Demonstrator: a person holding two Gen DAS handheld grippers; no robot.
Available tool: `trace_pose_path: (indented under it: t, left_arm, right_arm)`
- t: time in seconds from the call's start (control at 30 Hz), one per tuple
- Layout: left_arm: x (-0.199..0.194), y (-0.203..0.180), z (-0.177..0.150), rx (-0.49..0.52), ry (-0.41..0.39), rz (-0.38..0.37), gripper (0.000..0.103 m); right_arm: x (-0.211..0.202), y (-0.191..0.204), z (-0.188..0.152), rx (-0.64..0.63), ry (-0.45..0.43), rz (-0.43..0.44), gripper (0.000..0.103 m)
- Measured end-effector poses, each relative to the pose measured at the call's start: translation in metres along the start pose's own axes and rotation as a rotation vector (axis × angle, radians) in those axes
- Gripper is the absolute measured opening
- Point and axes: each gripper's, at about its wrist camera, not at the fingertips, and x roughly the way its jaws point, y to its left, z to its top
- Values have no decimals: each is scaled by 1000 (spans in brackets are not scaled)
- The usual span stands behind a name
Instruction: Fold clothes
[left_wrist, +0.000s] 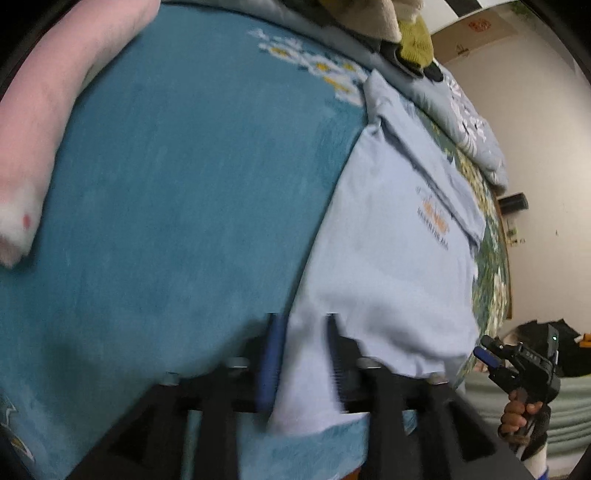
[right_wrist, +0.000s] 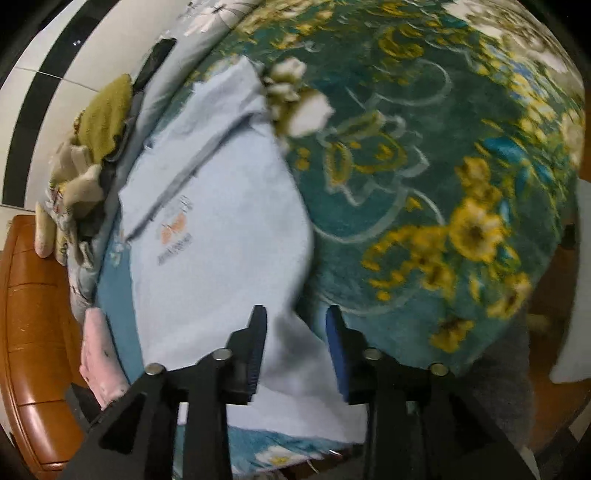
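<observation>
A light blue shirt (left_wrist: 391, 236) with an orange logo lies on the teal floral blanket (left_wrist: 177, 192); it also shows in the right wrist view (right_wrist: 221, 240). My left gripper (left_wrist: 301, 332) has its fingers on either side of the shirt's near hem corner, with cloth between them. My right gripper (right_wrist: 295, 325) straddles the shirt's other near corner, cloth between its fingers too. The right gripper also shows in the left wrist view (left_wrist: 491, 354), at the far right, held by a hand. Both views are blurred.
A pink garment (left_wrist: 48, 110) lies at the blanket's left edge, also in the right wrist view (right_wrist: 99, 354). A pile of yellow and beige clothes (right_wrist: 92, 136) and a grey patterned quilt (left_wrist: 469, 122) lie at the far side. A brown wooden bed frame (right_wrist: 33, 325) is on the left.
</observation>
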Motion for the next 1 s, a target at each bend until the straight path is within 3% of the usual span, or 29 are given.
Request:
trace_pose_path:
  t: [0.2, 0.53, 0.73, 0.8, 0.93, 1.0]
  left_arm:
    - [4, 5, -13, -22, 34, -55, 44]
    - [8, 13, -36, -70, 97, -135, 41]
    - [7, 14, -38, -91, 84, -138, 42]
    - [9, 13, -38, -97, 78, -137, 42]
    - [8, 12, -38, -92, 75, -125, 41]
    - [7, 12, -39, -90, 72, -115, 36]
  right_arm:
    - [29, -19, -20, 70, 121, -5, 35]
    - [36, -7, -43, -5, 165, -47, 35]
    - [19, -6, -49, -53, 113, -82, 36]
    - [19, -9, -50, -59, 126, -83, 42]
    - [31, -9, -52, -72, 149, -115, 43]
    - [34, -2, -53, -90, 153, -138, 45]
